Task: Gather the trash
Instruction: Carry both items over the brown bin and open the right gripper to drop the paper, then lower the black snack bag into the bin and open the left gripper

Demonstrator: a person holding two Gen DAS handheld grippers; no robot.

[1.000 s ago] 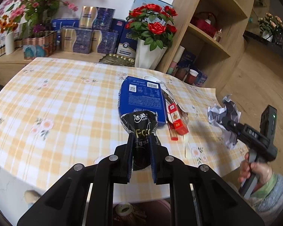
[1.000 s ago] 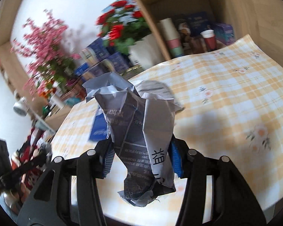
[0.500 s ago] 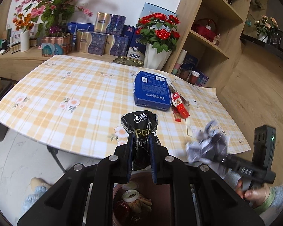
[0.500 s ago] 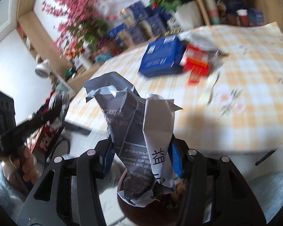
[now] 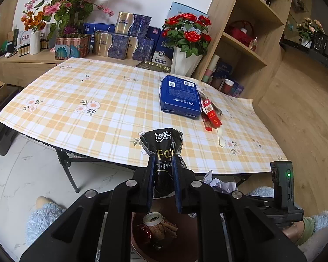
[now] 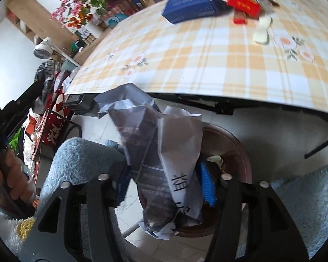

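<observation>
A glossy black plastic tissue packet (image 5: 163, 148), crinkled and printed with white characters and gold letters "FC", was clamped between the nearly closed pads of the left gripper (image 5: 163, 174). Below it a round dark-brown bin (image 5: 185, 229) was seen. A crumpled grey-and-white printed paper wrapper (image 6: 161, 159), bearing a black character, stood between the pads of the right gripper (image 6: 164, 185), whose jaws had just been opening above the bin; whether they gripped could not be told.

Left gripper (image 5: 163, 170) clamped, right gripper (image 6: 167, 181) widening
</observation>
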